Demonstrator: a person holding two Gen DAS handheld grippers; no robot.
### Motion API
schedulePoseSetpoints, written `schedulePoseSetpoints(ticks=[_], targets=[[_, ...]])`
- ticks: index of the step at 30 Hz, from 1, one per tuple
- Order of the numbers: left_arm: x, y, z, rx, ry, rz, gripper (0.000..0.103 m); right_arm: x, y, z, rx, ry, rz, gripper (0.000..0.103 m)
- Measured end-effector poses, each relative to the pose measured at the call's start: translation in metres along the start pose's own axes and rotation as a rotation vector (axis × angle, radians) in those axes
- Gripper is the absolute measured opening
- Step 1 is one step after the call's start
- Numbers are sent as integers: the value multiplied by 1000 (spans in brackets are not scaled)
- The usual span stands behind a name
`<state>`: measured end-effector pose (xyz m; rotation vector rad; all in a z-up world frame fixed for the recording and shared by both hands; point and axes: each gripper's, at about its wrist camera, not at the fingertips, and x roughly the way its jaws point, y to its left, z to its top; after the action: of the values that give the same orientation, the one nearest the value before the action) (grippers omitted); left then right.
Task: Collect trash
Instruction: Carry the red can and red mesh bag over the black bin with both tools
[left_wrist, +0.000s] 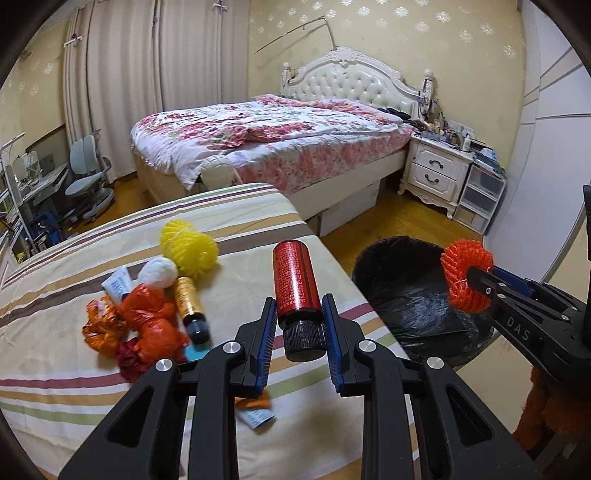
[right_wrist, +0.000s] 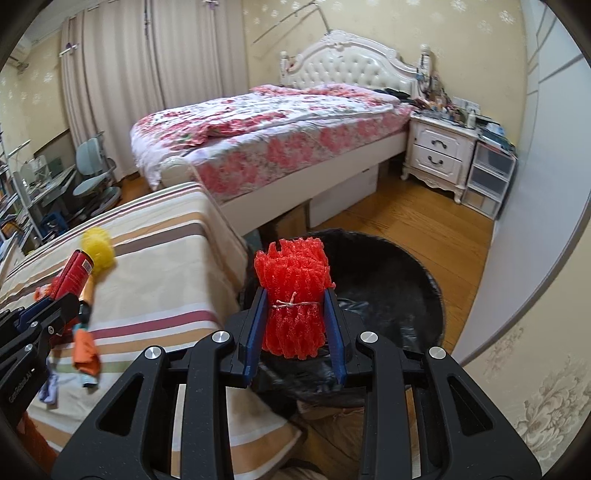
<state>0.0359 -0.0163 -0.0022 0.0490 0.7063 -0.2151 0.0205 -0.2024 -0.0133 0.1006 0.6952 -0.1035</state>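
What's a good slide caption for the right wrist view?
Right gripper holds red foam netting over the black-lined bin.

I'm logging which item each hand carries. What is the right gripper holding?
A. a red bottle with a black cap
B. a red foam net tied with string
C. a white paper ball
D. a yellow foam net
B: the right gripper is shut on the red foam net, held over the black bin.

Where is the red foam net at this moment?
The red foam net is clamped in the right tool, centre of the right wrist view, just above the black-lined trash bin beside the striped bed.
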Motion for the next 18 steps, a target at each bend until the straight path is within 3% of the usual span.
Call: schedulePoseSetpoints(ticks=[9, 18], targets=[[45, -56, 16, 74, 29, -50, 26, 34, -42, 2, 70, 42, -43, 30], [86, -90, 26, 155, 54, -40, 26, 63, -63, 3, 110, 78, -79, 30]])
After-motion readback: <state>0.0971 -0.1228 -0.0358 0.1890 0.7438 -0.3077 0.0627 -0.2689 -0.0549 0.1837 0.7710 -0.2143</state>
